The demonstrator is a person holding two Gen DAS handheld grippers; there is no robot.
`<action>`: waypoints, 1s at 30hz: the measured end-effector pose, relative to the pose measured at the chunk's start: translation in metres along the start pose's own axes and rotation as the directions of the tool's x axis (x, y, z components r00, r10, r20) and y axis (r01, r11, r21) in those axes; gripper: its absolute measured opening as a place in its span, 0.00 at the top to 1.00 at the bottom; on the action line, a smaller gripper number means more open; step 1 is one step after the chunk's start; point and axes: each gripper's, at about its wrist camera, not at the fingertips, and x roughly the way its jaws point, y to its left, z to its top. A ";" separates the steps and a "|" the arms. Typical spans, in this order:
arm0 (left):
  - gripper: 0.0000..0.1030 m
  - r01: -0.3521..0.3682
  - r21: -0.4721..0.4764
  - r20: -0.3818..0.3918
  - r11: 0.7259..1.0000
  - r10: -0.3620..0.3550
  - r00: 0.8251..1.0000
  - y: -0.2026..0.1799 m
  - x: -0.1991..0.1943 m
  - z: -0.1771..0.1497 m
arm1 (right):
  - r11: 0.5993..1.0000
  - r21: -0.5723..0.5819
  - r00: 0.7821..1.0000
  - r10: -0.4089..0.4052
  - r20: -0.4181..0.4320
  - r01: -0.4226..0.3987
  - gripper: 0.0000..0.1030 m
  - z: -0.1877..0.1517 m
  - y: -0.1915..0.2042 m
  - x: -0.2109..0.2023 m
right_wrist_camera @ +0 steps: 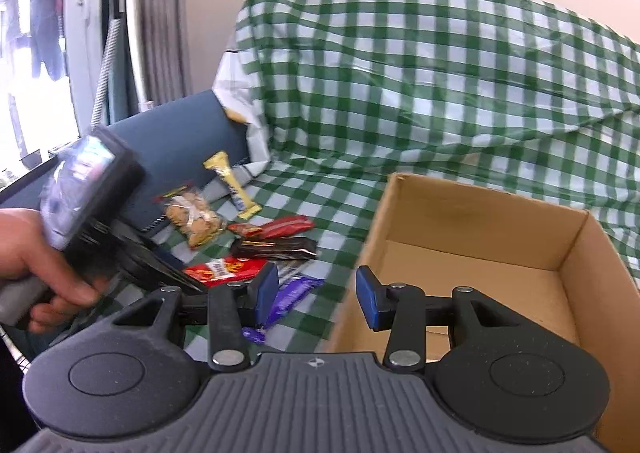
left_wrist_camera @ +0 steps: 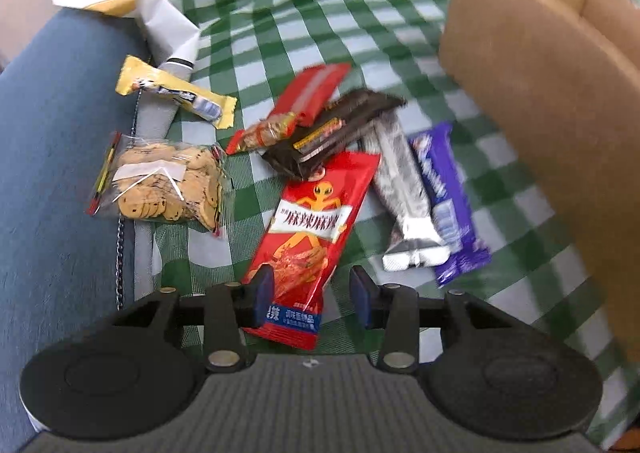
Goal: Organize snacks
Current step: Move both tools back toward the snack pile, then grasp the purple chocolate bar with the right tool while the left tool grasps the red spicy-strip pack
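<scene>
Left claw over red snack packet
left gripper (left_wrist_camera: 313, 295) jaws apart, straddling the red snack packet (left_wrist_camera: 310, 237), left pad at its edge; right gripper (right_wrist_camera: 318, 295) released, empty, cardboard box (right_wrist_camera: 472, 249) just right of it.

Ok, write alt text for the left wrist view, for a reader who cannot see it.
The left gripper hangs open over the near end of a long red snack packet on a green checked cloth. Around it lie a clear bag of biscuits, a yellow bar, dark, silver and purple wrappers. A cardboard box stands at right.
</scene>
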 end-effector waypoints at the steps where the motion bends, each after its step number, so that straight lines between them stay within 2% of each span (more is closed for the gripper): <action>1: 0.74 -0.002 0.008 -0.015 1.000 0.002 1.000 -0.001 0.005 -0.001 | 1.000 -0.015 1.000 0.012 0.000 -0.012 0.56 -0.001 0.004 0.001; 2: 0.82 -0.003 0.010 -0.022 1.000 0.004 1.000 0.000 0.006 -0.002 | 0.999 -0.028 1.000 0.019 -0.003 -0.019 0.56 -0.002 0.009 0.002; 5: 0.86 0.043 -0.037 0.000 0.998 -0.043 0.999 0.011 -0.002 -0.003 | 0.998 -0.040 0.999 0.049 -0.015 -0.049 0.56 -0.002 0.026 0.011; 7: 0.87 0.088 -0.115 0.006 0.989 -0.088 0.996 0.024 -0.014 -0.005 | 0.998 -0.050 0.998 0.042 -0.040 -0.044 0.56 -0.002 0.039 0.019; 8: 0.88 0.113 -0.164 0.011 0.980 -0.113 0.994 0.030 -0.022 -0.007 | 0.997 -0.069 0.998 0.019 -0.058 -0.023 0.56 -0.002 0.047 0.024; 10: 0.89 0.200 -0.262 0.034 0.944 -0.199 0.980 0.044 -0.037 -0.016 | 0.994 -0.107 0.995 -0.013 -0.094 0.003 0.56 -0.004 0.062 0.037; 12: 0.88 0.263 -0.302 0.016 0.916 -0.271 0.962 0.050 -0.040 -0.024 | 0.993 -0.119 0.989 -0.042 -0.140 0.026 0.56 -0.006 0.072 0.053; 13: 0.87 0.284 -0.297 -0.024 0.912 -0.304 0.952 0.048 -0.036 -0.027 | 0.993 -0.111 0.985 -0.058 -0.164 0.040 0.56 -0.007 0.076 0.063; 14: 0.80 0.291 -0.279 -0.070 0.915 -0.322 0.944 0.043 -0.030 -0.029 | 0.994 -0.097 0.980 -0.071 -0.184 0.054 0.56 -0.009 0.077 0.071; 15: 0.76 0.277 -0.251 -0.099 0.928 -0.309 0.946 0.039 -0.028 -0.031 | 0.995 -0.077 0.976 -0.083 -0.204 0.068 0.56 -0.010 0.078 0.081; 16: 0.65 0.248 -0.245 -0.095 0.937 -0.278 0.956 0.040 -0.028 -0.030 | 0.995 -0.053 0.971 -0.092 -0.220 0.082 0.56 -0.011 0.078 0.090; 17: 0.59 0.234 -0.265 -0.065 0.935 -0.259 0.964 0.047 -0.030 -0.028 | 0.995 -0.031 0.968 -0.104 -0.229 0.099 0.56 -0.012 0.077 0.098; 18: 0.58 0.252 -0.320 -0.024 0.913 -0.274 0.962 0.058 -0.033 -0.027 | 0.993 -0.011 0.965 -0.121 -0.234 0.122 0.56 -0.013 0.076 0.105; 20: 0.58 0.310 -0.449 0.038 0.838 -0.329 0.944 0.079 -0.032 -0.026 | 0.988 0.007 0.961 -0.148 -0.233 0.153 0.56 -0.014 0.074 0.117; 21: 0.58 0.313 -0.481 0.046 0.819 -0.333 0.942 0.084 -0.030 -0.026 | 0.985 0.016 0.958 -0.161 -0.239 0.169 0.56 -0.014 0.073 0.124; 22: 0.58 0.308 -0.494 0.042 0.813 -0.332 0.942 0.086 -0.027 -0.025 | 0.983 0.027 0.954 -0.168 -0.248 0.180 0.56 -0.015 0.071 0.130; 26: 0.47 0.280 -0.477 -0.010 0.833 -0.323 0.946 0.083 -0.015 -0.014 | 0.978 0.086 0.943 -0.156 -0.295 0.189 0.57 -0.018 0.058 0.157; 30: 0.36 0.270 -0.470 -0.030 0.840 -0.321 0.947 0.081 -0.006 -0.012 | 0.972 0.116 0.930 -0.157 -0.332 0.205 0.57 -0.023 0.050 0.173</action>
